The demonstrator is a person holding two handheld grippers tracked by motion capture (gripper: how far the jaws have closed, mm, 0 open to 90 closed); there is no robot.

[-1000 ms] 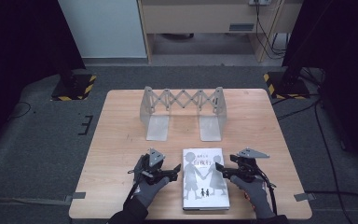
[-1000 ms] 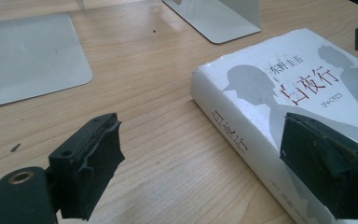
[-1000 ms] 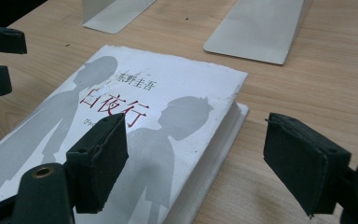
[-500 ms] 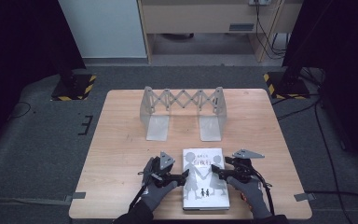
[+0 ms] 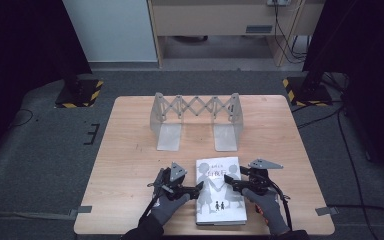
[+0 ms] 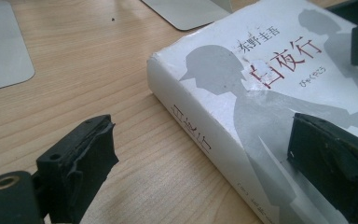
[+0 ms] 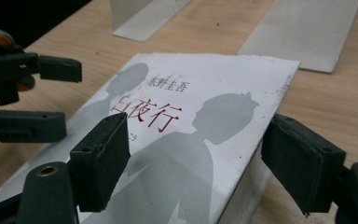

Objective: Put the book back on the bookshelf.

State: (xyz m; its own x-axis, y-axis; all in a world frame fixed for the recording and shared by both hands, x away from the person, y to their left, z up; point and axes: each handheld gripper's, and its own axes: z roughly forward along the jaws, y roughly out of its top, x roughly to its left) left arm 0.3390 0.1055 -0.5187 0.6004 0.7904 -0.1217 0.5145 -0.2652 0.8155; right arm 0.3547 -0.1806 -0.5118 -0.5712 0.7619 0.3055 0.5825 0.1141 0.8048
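— From the high view, where are the claws?

— The left gripper [image 5: 198, 187] is at the book's [image 5: 220, 192] left edge and the right gripper [image 5: 228, 182] reaches over its right part; the book lies flat on the table [image 5: 130, 150], and the folding rack [image 5: 196, 120] stands well beyond both.

— And the left gripper view?

— Its jaws stand wide and have just been opening. The book's [image 6: 242, 107] spine edge lies between them — one jaw over the bare table [image 6: 74, 70], the other above the cover, neither pressing.

— The right gripper view?

— Wide too: one jaw over the cover, one off the book's [image 7: 186, 140] outer edge, nothing clamped. The left gripper [image 7: 56, 95] is beyond, at the far edge.
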